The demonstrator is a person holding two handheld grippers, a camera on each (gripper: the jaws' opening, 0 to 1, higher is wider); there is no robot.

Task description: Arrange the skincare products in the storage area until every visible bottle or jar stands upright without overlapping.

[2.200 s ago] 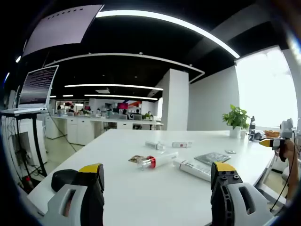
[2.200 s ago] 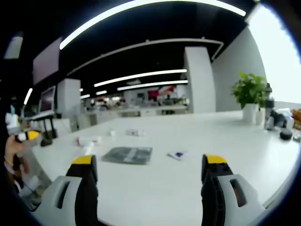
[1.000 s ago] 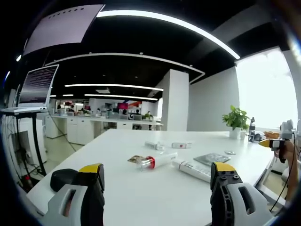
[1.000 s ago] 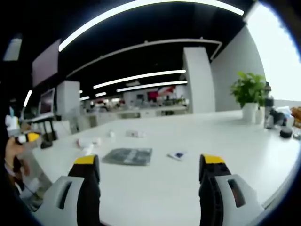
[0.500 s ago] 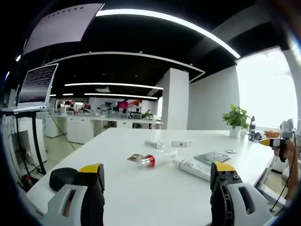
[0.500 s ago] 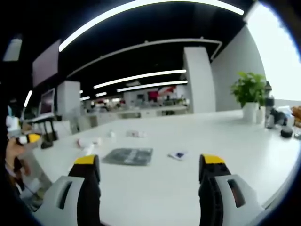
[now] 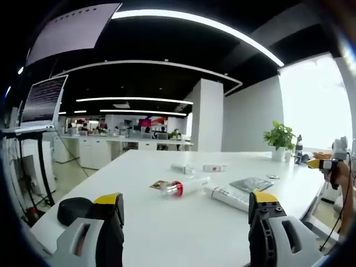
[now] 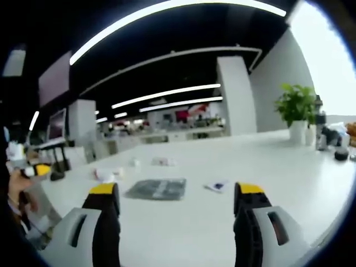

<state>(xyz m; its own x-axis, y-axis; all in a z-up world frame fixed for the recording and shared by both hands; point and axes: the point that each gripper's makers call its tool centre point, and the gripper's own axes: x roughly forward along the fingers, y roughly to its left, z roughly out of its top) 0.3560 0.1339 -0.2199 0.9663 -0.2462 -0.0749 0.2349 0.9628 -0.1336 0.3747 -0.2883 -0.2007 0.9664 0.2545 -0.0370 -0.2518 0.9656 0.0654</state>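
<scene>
On the white table (image 7: 183, 222) several skincare items lie on their sides. A clear bottle with a red cap (image 7: 182, 188) lies mid-table. A white tube (image 7: 227, 198) rests to its right, and two small white items (image 7: 182, 169) (image 7: 214, 168) lie farther back. My left gripper (image 7: 186, 208) hovers open above the near table edge, well short of them. The right gripper (image 7: 328, 164) enters at the far right, held by a hand. In the right gripper view my right gripper (image 8: 173, 196) stands open over the table (image 8: 267, 167), with small white items (image 8: 105, 173) (image 8: 163, 162) far off to the left.
A dark flat packet (image 7: 251, 184) (image 8: 157, 189) and a small sachet (image 8: 216, 186) lie on the table. A black round object (image 7: 75, 209) sits at the near left corner. A potted plant (image 7: 278, 143) (image 8: 298, 114) stands at the far end, with dark items (image 8: 334, 146) beside it.
Both views have shifted slightly with the hands. The things on the table have not moved, and both grippers stay open.
</scene>
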